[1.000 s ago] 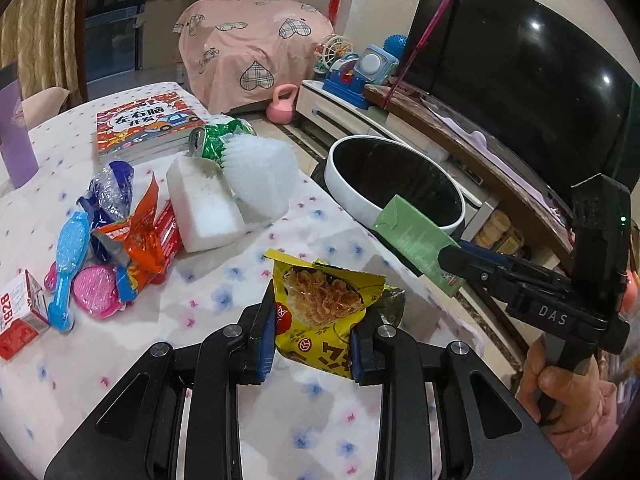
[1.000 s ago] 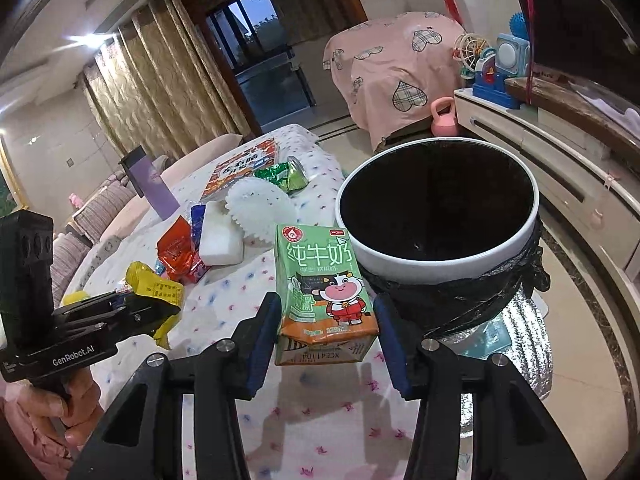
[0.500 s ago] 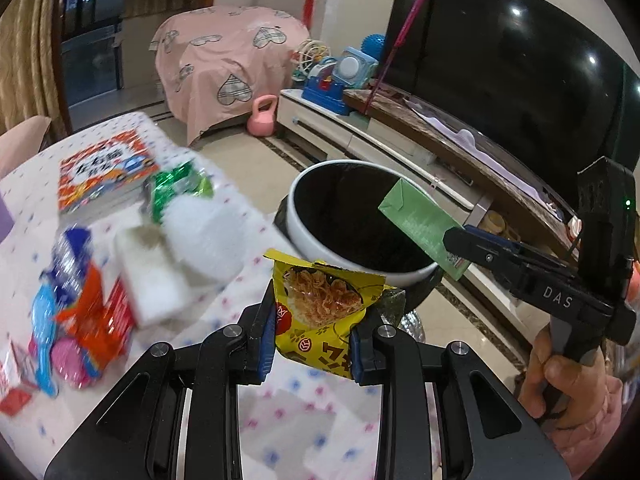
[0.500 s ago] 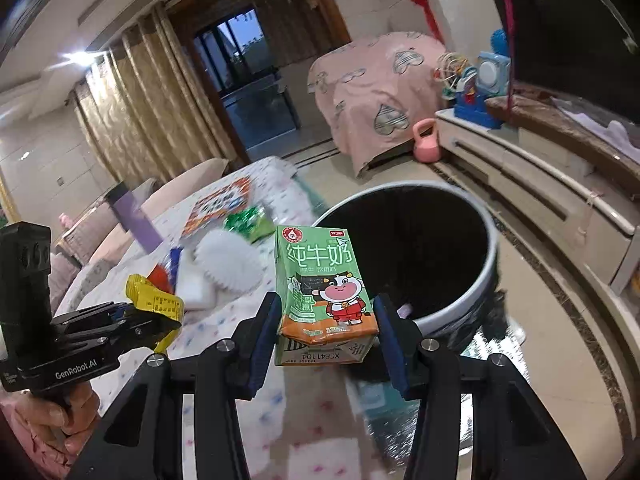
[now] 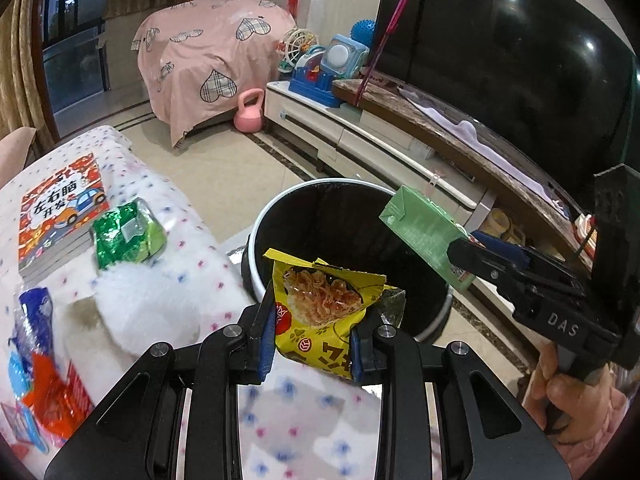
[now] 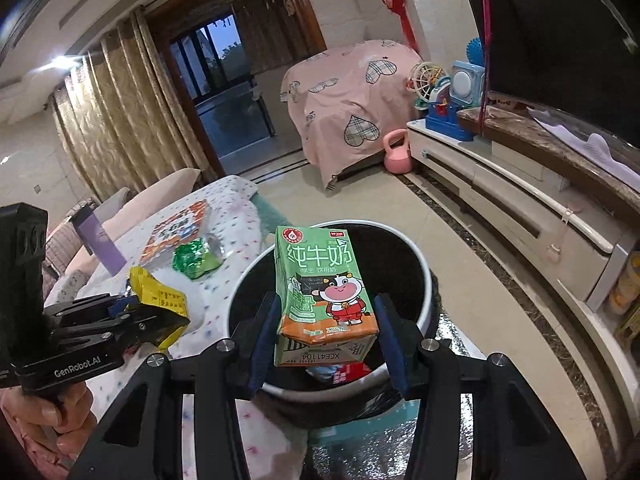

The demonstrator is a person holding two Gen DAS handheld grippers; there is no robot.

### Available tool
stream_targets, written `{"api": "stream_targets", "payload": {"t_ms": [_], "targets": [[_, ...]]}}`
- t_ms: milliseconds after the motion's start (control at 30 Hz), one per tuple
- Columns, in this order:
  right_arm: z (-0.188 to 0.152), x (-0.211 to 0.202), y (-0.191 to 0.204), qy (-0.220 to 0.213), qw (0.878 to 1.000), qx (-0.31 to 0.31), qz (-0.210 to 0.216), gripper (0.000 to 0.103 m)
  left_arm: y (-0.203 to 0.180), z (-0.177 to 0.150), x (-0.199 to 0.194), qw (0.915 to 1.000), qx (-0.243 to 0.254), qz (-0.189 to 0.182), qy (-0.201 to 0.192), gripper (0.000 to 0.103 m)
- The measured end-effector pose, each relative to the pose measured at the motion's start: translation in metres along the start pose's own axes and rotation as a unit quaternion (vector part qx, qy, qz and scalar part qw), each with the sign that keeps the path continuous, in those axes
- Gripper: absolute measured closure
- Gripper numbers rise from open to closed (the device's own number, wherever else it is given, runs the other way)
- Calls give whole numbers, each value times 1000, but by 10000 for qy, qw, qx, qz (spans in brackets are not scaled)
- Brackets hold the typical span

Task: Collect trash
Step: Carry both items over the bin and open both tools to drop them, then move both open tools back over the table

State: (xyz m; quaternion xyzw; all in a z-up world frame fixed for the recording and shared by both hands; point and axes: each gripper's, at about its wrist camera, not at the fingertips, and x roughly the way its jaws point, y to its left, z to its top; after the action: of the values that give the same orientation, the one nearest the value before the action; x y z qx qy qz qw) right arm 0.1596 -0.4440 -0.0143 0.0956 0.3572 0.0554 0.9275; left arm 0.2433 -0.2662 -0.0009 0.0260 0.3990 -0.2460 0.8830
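Observation:
My left gripper [image 5: 314, 342] is shut on a yellow snack packet [image 5: 324, 312] and holds it just over the near rim of the white trash bin [image 5: 256, 276], which has a black liner. My right gripper [image 6: 326, 338] is shut on a green milk carton [image 6: 320, 292] and holds it upright above the bin's opening [image 6: 424, 280]. The carton [image 5: 424, 234] and right gripper [image 5: 472, 256] also show in the left wrist view, over the bin's right side. The left gripper [image 6: 160, 320] with the packet [image 6: 158, 296] shows at the left of the right wrist view. Red trash [image 6: 348, 372] lies inside the bin.
On the dotted tablecloth [image 5: 192, 248] lie a green foil wrapper [image 5: 126, 236], a white brush-like item [image 5: 148, 312], a book [image 5: 60, 212] and blurred red and blue wrappers [image 5: 44, 372]. A TV stand [image 5: 360, 132], pink kettlebell [image 5: 250, 114] and covered furniture [image 5: 208, 60] stand beyond.
Both grippers have moved off the table toward the bin, each still holding its item. The carton is now over the bin's opening and the packet over its near rim.

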Motion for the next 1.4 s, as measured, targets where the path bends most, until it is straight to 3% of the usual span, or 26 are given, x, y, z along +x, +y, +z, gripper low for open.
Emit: {"api": "stream_targets", "payload": {"t_ms": [333, 400, 433, 500, 833, 1000, 1100, 1400], "targets": [[3, 18, -13, 166, 9998, 33, -66, 54, -7, 15, 35, 9997, -11, 15, 254, 73], [5, 20, -15, 190, 9998, 25, -80, 54, -10, 17, 40, 9995, 40, 33, 302, 60], [6, 22, -16, 217, 9997, 8, -95, 54, -10, 17, 42, 9994, 43, 39, 336, 44], [8, 27, -18, 264, 9996, -1, -114, 53, -10, 16, 42, 9994, 36, 51, 327, 33], [2, 13, -23, 119, 9996, 251, -79, 50, 0, -7, 25, 9995, -137, 39, 288, 32], [-9, -2, -13, -68, 9991, 425, 54, 16, 15, -31, 1, 9991, -389, 90, 151, 31], [-19, -11, 2, -148, 9989, 422, 120, 11, 26, -46, -18, 9986, -509, 161, 19, 31], [-47, -21, 51, -133, 9979, 396, 497, 7, 70, -94, -71, 9944, -950, 407, -203, 30]]}}
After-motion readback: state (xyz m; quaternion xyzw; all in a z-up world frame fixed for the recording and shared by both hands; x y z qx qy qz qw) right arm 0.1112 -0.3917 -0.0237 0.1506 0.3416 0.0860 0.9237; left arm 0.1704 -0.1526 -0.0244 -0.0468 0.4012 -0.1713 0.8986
